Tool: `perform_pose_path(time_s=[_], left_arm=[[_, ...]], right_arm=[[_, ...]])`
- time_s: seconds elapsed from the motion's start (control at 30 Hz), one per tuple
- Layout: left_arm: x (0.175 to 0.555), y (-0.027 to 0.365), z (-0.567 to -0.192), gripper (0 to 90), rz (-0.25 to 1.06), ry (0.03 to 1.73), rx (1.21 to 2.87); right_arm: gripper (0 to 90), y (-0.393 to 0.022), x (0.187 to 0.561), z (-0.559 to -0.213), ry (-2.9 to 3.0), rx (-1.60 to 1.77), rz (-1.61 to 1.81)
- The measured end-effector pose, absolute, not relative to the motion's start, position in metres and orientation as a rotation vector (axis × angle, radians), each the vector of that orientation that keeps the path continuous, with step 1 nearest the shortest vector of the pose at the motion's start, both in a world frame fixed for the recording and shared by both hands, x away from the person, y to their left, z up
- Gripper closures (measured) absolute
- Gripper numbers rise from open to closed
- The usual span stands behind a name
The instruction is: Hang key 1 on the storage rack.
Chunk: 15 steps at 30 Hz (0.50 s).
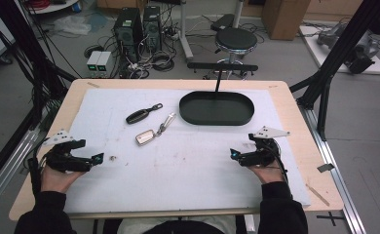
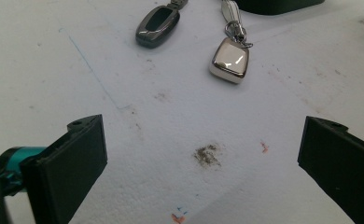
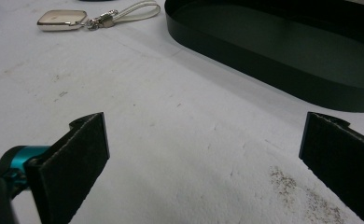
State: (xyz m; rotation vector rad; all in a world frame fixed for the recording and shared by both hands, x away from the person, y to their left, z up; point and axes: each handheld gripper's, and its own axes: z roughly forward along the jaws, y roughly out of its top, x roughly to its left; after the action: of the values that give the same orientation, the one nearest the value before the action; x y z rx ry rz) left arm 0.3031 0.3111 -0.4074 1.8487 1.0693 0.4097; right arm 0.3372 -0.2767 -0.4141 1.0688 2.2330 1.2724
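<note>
A dark car key fob [image 1: 139, 115] [image 2: 157, 26] lies on the white mat, left of a dark oval tray [image 1: 217, 108] [image 3: 283, 56]. A pale silver key fob [image 1: 145, 137] [image 2: 229, 59] [image 3: 61, 20] with a light strap lies just in front of it. My left gripper [image 1: 99, 158] [image 2: 203, 154] rests near the mat's left side, open, jaws wide apart over bare mat. Near the right side my right gripper [image 1: 233, 154] [image 3: 203, 149] rests open too, nothing between its jaws, with the tray beyond it.
The white mat [image 1: 178, 161] covers most of a wooden table [image 1: 295, 112]. A small dirt speck [image 1: 113, 158] [image 2: 207, 155] lies by the left gripper. Beyond the table stand a black stool [image 1: 235, 40], computer towers [image 1: 129, 29] and loose cables on the floor.
</note>
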Motion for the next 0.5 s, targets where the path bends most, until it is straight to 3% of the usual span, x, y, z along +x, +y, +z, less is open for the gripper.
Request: perform_pose_path(time_s=[0.5], left_arm=[[0.325, 0.313, -0.396, 1.7, 0.42, 1.069, 1.914]], right_arm=[[0.8, -0.276, 0.337, -0.415, 2.222, 1.081, 1.268]])
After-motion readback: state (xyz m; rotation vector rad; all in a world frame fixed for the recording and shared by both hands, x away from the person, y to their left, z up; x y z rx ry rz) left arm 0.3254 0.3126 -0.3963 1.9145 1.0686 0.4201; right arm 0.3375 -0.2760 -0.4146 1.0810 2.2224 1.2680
